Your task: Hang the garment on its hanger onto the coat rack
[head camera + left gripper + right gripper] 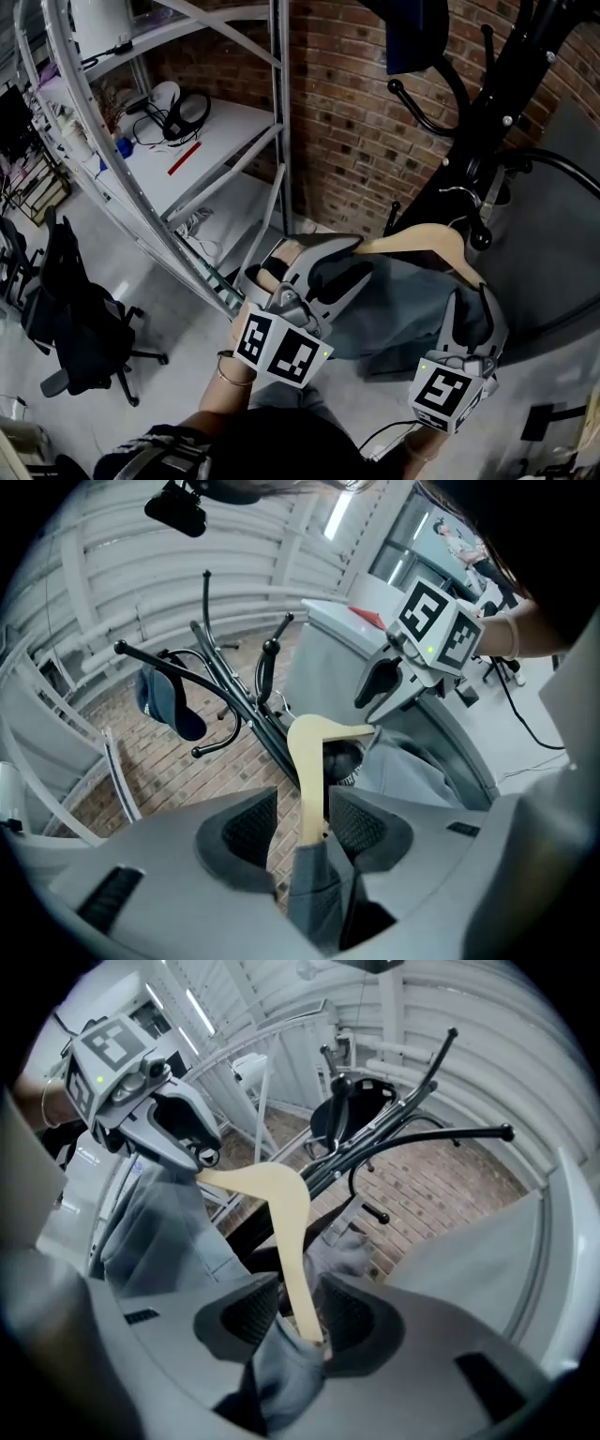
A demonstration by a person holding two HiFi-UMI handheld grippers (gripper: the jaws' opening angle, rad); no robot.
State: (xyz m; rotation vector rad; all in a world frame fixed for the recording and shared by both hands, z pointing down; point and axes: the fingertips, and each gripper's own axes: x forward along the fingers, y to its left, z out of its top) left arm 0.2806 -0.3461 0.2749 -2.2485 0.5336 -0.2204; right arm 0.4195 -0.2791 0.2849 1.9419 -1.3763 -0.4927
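Observation:
A pale wooden hanger (422,239) carries a grey-blue garment (403,300), and its metal hook sits at a peg of the black coat rack (487,122). My left gripper (323,258) stands open around the hanger's left arm (309,761); its pads are clear of the wood on both sides. My right gripper (473,295) is open around the hanger's right arm (286,1213), with narrow gaps at the pads. Garment cloth (281,1363) bunches low between the right jaws. In the left gripper view, cloth (319,892) lies between the jaws too.
A brick wall (347,112) stands behind the rack. Metal shelving (187,141) with headphones (187,112) fills the left. A dark blue cap (412,37) hangs on an upper rack peg. A black office chair (84,328) stands on the floor at the far left.

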